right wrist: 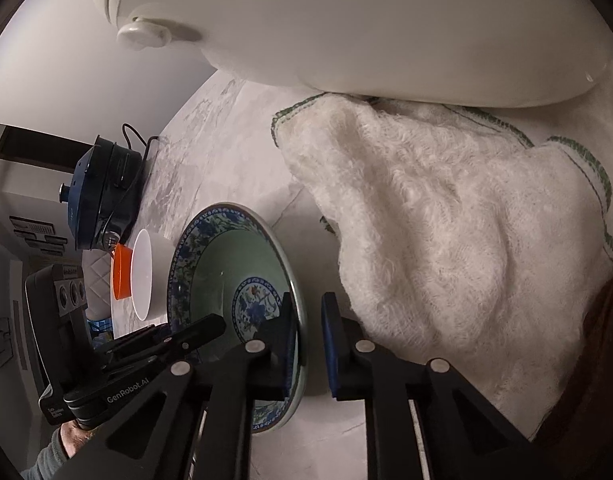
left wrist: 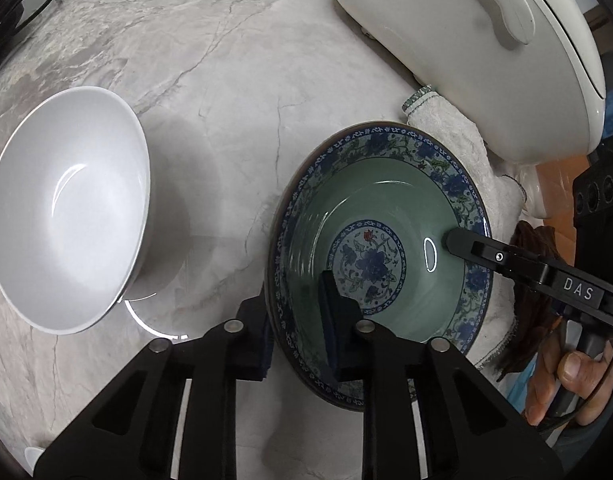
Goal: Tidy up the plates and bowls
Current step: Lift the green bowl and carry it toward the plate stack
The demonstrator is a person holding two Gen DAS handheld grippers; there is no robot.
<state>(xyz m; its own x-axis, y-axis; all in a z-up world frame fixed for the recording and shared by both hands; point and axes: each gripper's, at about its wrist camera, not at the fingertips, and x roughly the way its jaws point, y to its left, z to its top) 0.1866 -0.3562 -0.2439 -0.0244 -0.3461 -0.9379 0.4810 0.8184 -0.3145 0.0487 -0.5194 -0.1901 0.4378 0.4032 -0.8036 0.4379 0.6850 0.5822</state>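
Note:
A green bowl with a blue floral rim point(left wrist: 386, 200) sits on the marble counter point(left wrist: 226, 100). My left gripper point(left wrist: 296, 320) straddles its near-left rim, one finger inside, one outside, jaws open around the rim. My right gripper point(left wrist: 462, 246) reaches over its right rim. In the right wrist view the right gripper point(right wrist: 310, 344) straddles the same bowl's point(right wrist: 226, 264) rim with a gap on the outer side. A plain white bowl point(left wrist: 66, 208) stands to the left, also seen in the right wrist view point(right wrist: 146, 272).
A large white appliance point(left wrist: 486, 40) stands at the back right, on a white towel point(right wrist: 446, 240). An orange bowl point(right wrist: 120, 272) and a dark blue appliance point(right wrist: 102, 200) lie beyond the white bowl.

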